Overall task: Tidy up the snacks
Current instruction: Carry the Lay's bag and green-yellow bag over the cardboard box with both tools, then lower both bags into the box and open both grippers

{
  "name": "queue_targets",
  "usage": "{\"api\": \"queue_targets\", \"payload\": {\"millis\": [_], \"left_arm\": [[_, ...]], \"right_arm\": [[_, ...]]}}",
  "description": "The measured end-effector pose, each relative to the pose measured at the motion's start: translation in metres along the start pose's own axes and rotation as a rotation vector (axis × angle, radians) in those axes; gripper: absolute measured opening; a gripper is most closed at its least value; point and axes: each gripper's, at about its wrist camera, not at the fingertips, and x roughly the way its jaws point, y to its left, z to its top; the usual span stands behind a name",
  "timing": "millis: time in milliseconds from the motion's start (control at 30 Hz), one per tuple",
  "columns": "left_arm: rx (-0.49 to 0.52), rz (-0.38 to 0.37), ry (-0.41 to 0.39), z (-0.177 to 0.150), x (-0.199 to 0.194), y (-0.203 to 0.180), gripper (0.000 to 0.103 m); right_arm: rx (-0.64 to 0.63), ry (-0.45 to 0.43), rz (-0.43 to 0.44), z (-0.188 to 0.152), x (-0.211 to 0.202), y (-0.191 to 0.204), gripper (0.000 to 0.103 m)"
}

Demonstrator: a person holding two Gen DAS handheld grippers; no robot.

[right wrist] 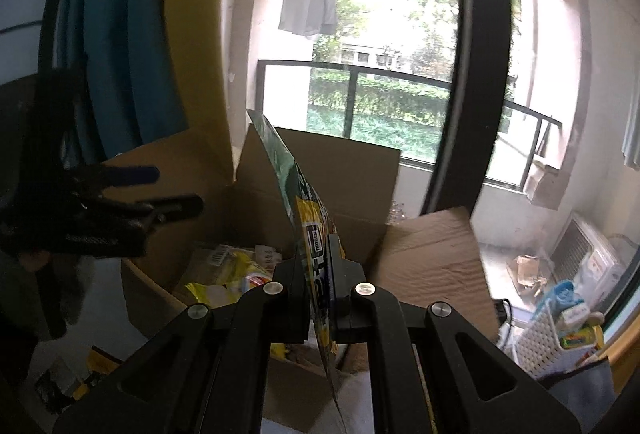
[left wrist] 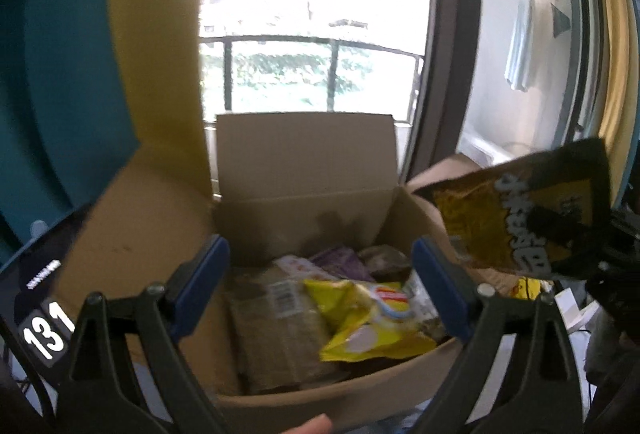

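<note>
An open cardboard box (left wrist: 304, 173) holds several snack packs, with a yellow chip bag (left wrist: 372, 318) on top and a brown flat pack (left wrist: 276, 330) beside it. My left gripper (left wrist: 320, 290) is open and empty just above the box's near side. My right gripper (right wrist: 318, 274) is shut on a black and yellow snack bag (right wrist: 308, 230), held edge-on above the box (right wrist: 340, 173). That bag (left wrist: 520, 209) shows at the right in the left wrist view, over the box's right flap. The left gripper (right wrist: 168, 189) shows at the left in the right wrist view.
A glass balcony door (right wrist: 472, 73) and railing stand behind the box. Teal and yellow curtains (right wrist: 120, 33) hang at the left. A white perforated basket (right wrist: 544, 342) with items sits on the floor at the right. Loose packs (right wrist: 96, 362) lie at the lower left.
</note>
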Motion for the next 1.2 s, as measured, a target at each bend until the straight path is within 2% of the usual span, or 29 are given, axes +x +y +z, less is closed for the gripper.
{"api": "queue_targets", "payload": {"millis": [333,600,733,833,900,933,967,1200], "left_arm": [[-0.034,0.095,-0.069,0.004,-0.031,0.057,0.094],[-0.099,0.163,-0.123,0.007,-0.047,0.104,0.094],[-0.128,0.178,-0.097,0.007,-0.045,0.12,0.094],[-0.14,0.19,-0.097,0.008,-0.045,0.129,0.094],[-0.15,0.191,-0.103,0.009,-0.048,0.132,0.094],[-0.153,0.19,-0.104,0.008,-0.049,0.133,0.094],[-0.158,0.19,-0.106,0.008,-0.05,0.134,0.094],[-0.157,0.167,-0.118,0.01,-0.067,0.13,0.094]], "right_arm": [[-0.055,0.002,0.039,0.023,0.037,0.037,0.007],[-0.105,0.011,0.068,0.041,0.084,0.07,0.007],[-0.126,0.027,0.084,0.052,0.11,0.087,0.007],[-0.137,0.093,0.088,0.057,0.137,0.099,0.007],[-0.129,0.109,0.082,0.057,0.141,0.103,0.019],[-0.131,0.111,0.093,0.056,0.139,0.106,0.032],[-0.134,0.107,0.114,0.054,0.133,0.108,0.035],[-0.129,0.112,0.119,0.044,0.102,0.109,0.035]]}}
